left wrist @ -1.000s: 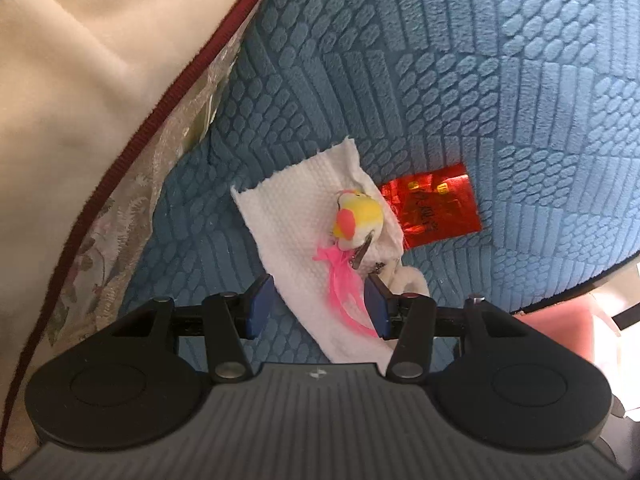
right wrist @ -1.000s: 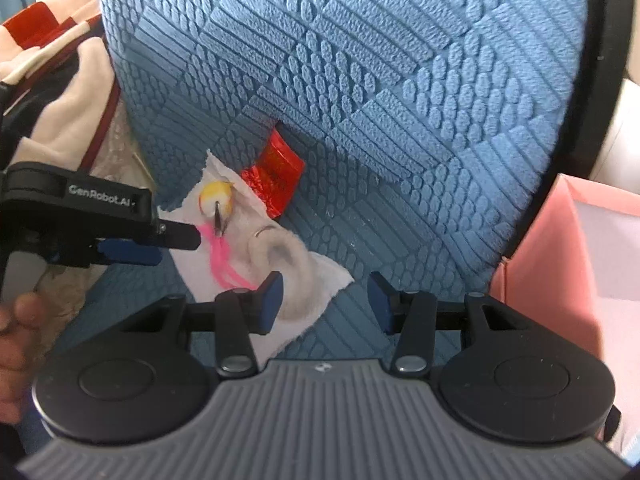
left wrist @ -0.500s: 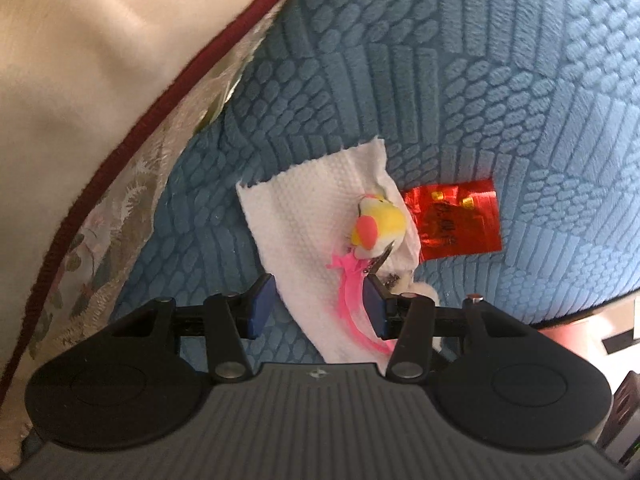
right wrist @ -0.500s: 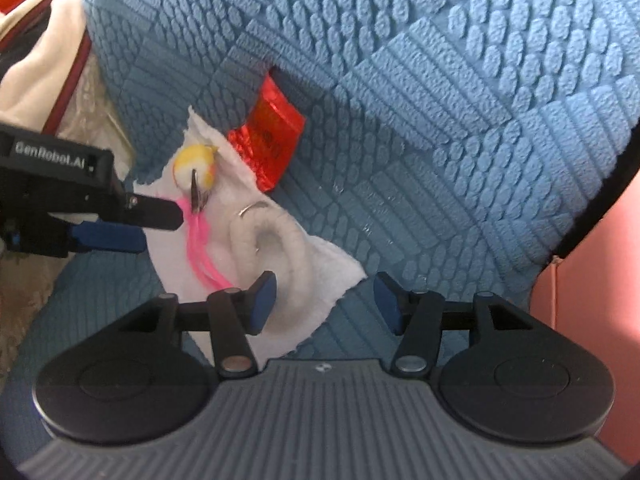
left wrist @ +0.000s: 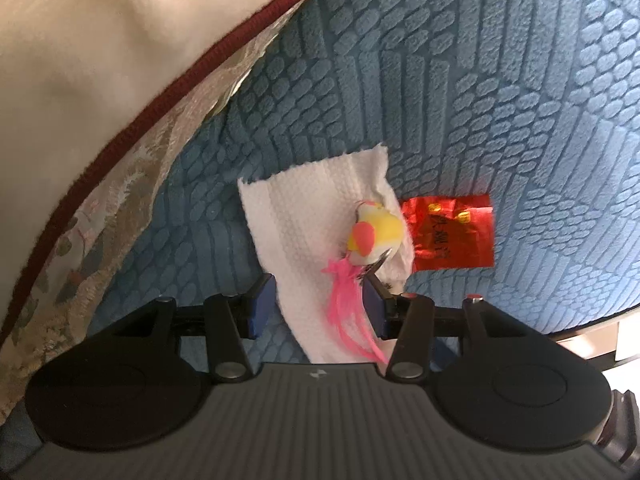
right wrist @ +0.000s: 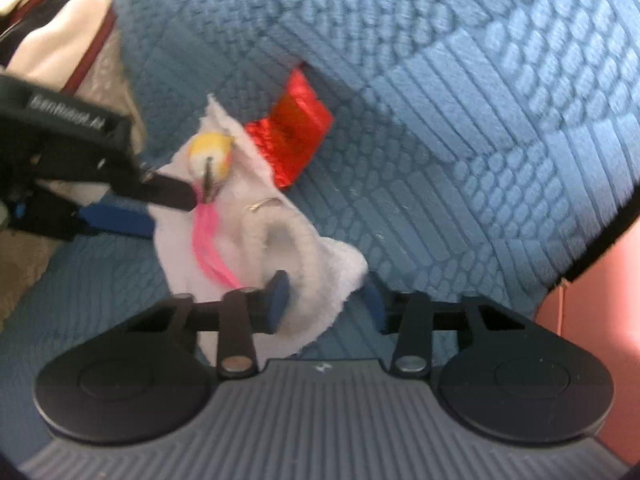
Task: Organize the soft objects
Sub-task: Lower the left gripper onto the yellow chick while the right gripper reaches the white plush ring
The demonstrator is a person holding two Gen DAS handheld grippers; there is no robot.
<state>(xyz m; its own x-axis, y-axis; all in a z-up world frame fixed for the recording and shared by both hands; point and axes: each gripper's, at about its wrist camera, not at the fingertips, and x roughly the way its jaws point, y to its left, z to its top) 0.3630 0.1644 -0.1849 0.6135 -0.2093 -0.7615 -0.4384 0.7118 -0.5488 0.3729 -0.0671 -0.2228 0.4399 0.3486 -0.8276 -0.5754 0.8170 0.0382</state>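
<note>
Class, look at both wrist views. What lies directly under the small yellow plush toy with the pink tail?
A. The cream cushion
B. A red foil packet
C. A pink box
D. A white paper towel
D: the yellow plush toy rests on the white paper towel, which is spread on the blue textured cushion; the red foil packet lies beside it.

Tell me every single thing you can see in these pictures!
cushion: one, blue and bumpy, under everything
tissue: one, white, on the cushion
toy bird: one, yellow with pink feathers, on the tissue
fuzzy loop: one, white, on the tissue beside the bird
foil packet: one, shiny red, next to the tissue
cream fabric: one, red edging, left side
flowery cloth: one, beige, under the cream fabric
box: one, pink, beyond the cushion's edge
left tongs: black and blue, open over the tissue
right tongs: black and blue, just been closing, tissue corner between them
</note>
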